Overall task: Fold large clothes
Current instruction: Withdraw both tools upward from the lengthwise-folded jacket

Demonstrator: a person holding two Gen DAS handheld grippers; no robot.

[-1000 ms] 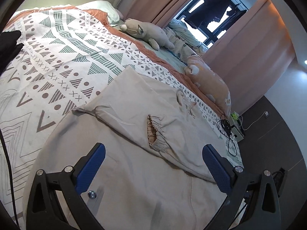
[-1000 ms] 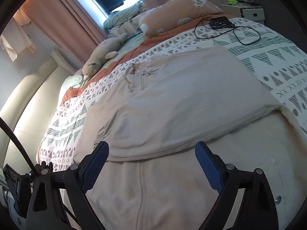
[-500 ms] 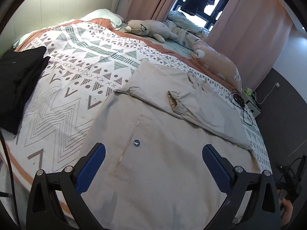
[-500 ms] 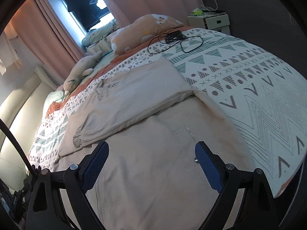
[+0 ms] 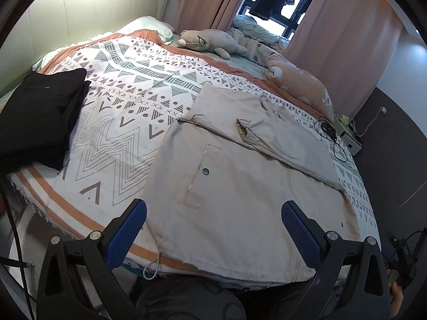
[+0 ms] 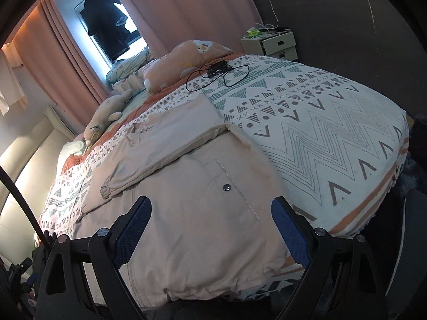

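Both grippers pulled back; only left view shows black clothes.

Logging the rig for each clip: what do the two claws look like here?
Both match: the left claw and right claw have black angular frames with silver screw heads and two blue textured pads. A thin black cable runs along the left edge of each view.

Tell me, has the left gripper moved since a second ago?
Yes. The left gripper has pulled back toward the foot of the bed: the jacket's pocket snap and hem, earlier hidden, now show.
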